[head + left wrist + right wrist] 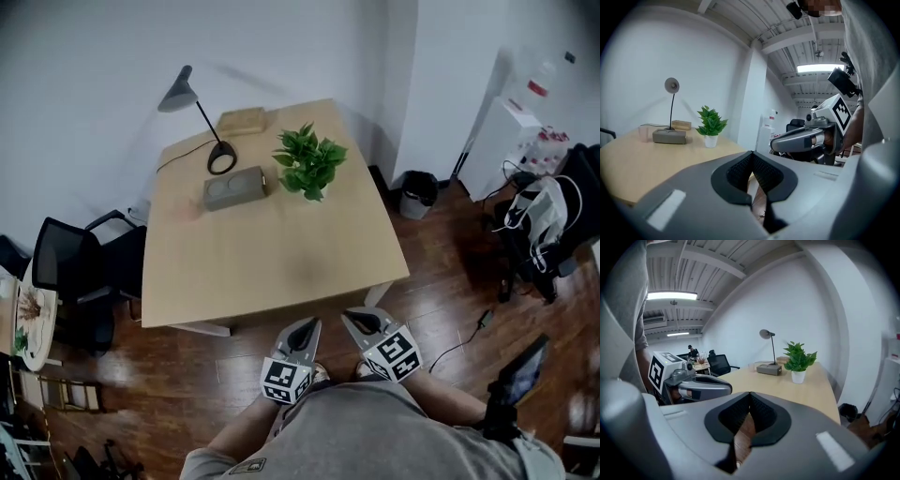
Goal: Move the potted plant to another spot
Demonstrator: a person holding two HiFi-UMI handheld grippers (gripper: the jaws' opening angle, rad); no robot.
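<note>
Leaves, green and bushy, poke out of a little white pot. This potted plant (309,161) stands upright on the far part of the pale wooden table (272,253). It is near the right edge and close to the white wall, and nothing is touching it.

Just to its left lies a flat grey box (234,187). By the back of that box stands a black desk lamp (221,157) with a thin bent neck. A light wooden block (242,120) lies at the very back of the table. A black office chair (86,267) sits by the table's left side. A small dark bin (415,194) stands on the brown wood floor to the right.

The left gripper (302,328) and the right gripper (366,322) are side by side, close to the person's body. They are just off the near edge of the table and well apart from the plant. In the left gripper view the two dark pads meet at the tip with nothing between them, so it is closed and empty. The right gripper view shows the same thing: pads together, nothing held.

So no gripper has the plant. If this is its first spot, I think the whole job is left: reach over, open the jaws, take the pot, lift it, carry it and set it down standing up. If this is already the new spot, the job is done. The pictures do not tell which.
</note>
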